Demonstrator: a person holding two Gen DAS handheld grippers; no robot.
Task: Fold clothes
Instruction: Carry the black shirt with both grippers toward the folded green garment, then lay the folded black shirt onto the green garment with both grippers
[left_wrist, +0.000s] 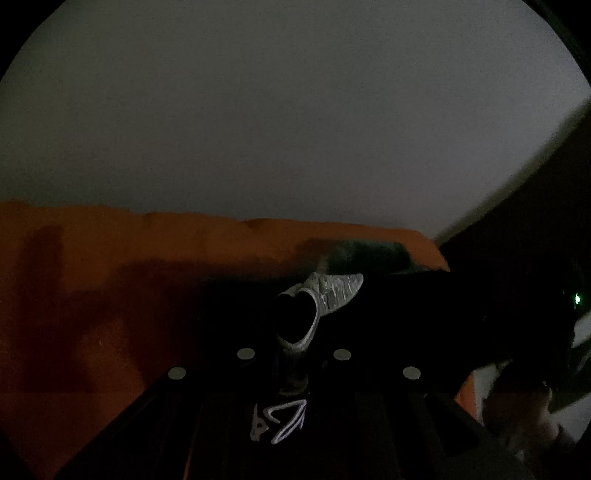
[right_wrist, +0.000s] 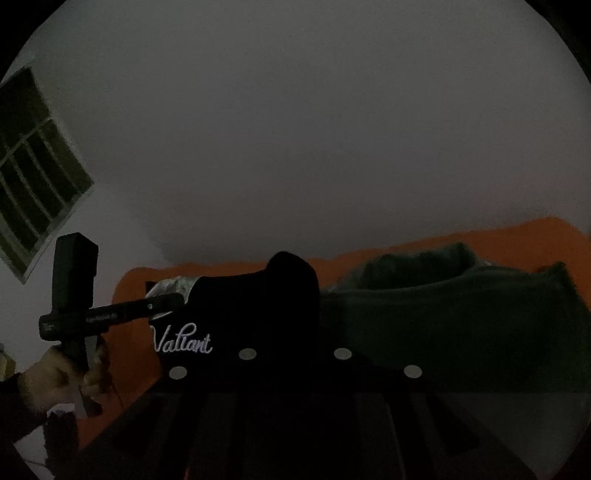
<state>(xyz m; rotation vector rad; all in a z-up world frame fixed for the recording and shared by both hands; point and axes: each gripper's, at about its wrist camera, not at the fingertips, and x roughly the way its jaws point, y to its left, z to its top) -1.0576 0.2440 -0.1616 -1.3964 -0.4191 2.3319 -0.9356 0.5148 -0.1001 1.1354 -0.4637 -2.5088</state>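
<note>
- Both tools clenched: left tool (left_wrist: 295, 332) and right tool (right_wrist: 291, 295) each pinching black printed fabric garment (right_wrist: 229, 314).
- Garment stretched between tools above orange bed cover (left_wrist: 92, 277).
- Likely mid-fold; next, lowering evenly.

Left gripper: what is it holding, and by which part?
The black garment with white script, pinched at its grey-lined edge; whether hem or collar is too dark to tell.

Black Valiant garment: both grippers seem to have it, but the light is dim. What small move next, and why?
Probably lower both together onto the bare orange surface and draw the cloth flat. The left gripper and right gripper each pinch an edge of the black garment, which hangs bunched between them. The dark green garment crowds the right side.
</note>
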